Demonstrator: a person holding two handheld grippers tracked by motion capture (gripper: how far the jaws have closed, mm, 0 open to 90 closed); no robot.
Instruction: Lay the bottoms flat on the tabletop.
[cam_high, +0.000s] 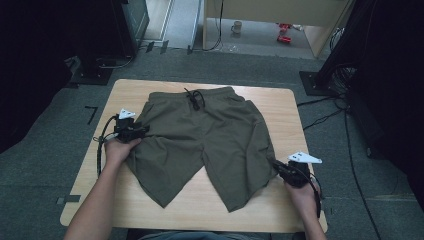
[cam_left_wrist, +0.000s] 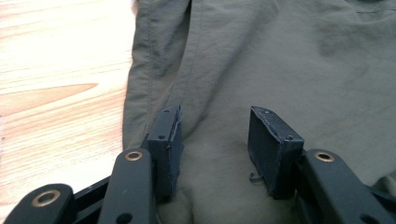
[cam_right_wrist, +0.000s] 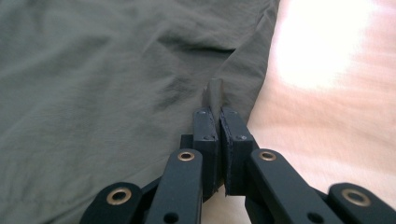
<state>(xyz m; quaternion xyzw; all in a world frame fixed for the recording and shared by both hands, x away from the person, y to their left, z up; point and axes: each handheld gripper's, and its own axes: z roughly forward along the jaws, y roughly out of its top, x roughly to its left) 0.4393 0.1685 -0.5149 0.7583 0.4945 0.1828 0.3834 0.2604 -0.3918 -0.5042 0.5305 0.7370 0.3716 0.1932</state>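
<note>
- Forearms enter from the bottom edge of the high view, each hand holding a black two-jaw gripper over a light wooden table (cam_high: 280, 105) with rounded corners.
- Right of the person, the right gripper (cam_high: 279, 168) sits at the outer edge of the nearer-right leg of a pair of olive-green fabric shorts (cam_high: 210, 135), with a grey three-cornered plate on top of it and a cable trailing back past the hand.
- Seen from the right gripper view, the right gripper (cam_right_wrist: 219, 116) has its jaws pressed together, pinching a thin fold of the shorts (cam_right_wrist: 102, 84) at the side seam; bare, brightly lit table (cam_right_wrist: 327, 93) lies just beside the fabric.
- Somewhat farther on, the left gripper (cam_high: 142, 130) rests at the outer edge of the other leg, also carrying a grey plate.
- Seen from the left gripper view, the left gripper (cam_left_wrist: 215, 135) has its jaws standing apart, both pads down on the shorts (cam_left_wrist: 280, 60) just inside the side seam, with cloth lying between them and nothing clamped; the table (cam_left_wrist: 60, 70) shows beside the hem.
- Spread flat across the middle of the table, the shorts lie with both legs towards the person and the waistband at the far side.
- Farthest on the garment, a dark drawstring (cam_high: 194, 99) lies knotted at the centre of the waistband.
- Beyond the table lies grey carpeted floor (cam_high: 240, 62) with cables on it.
</note>
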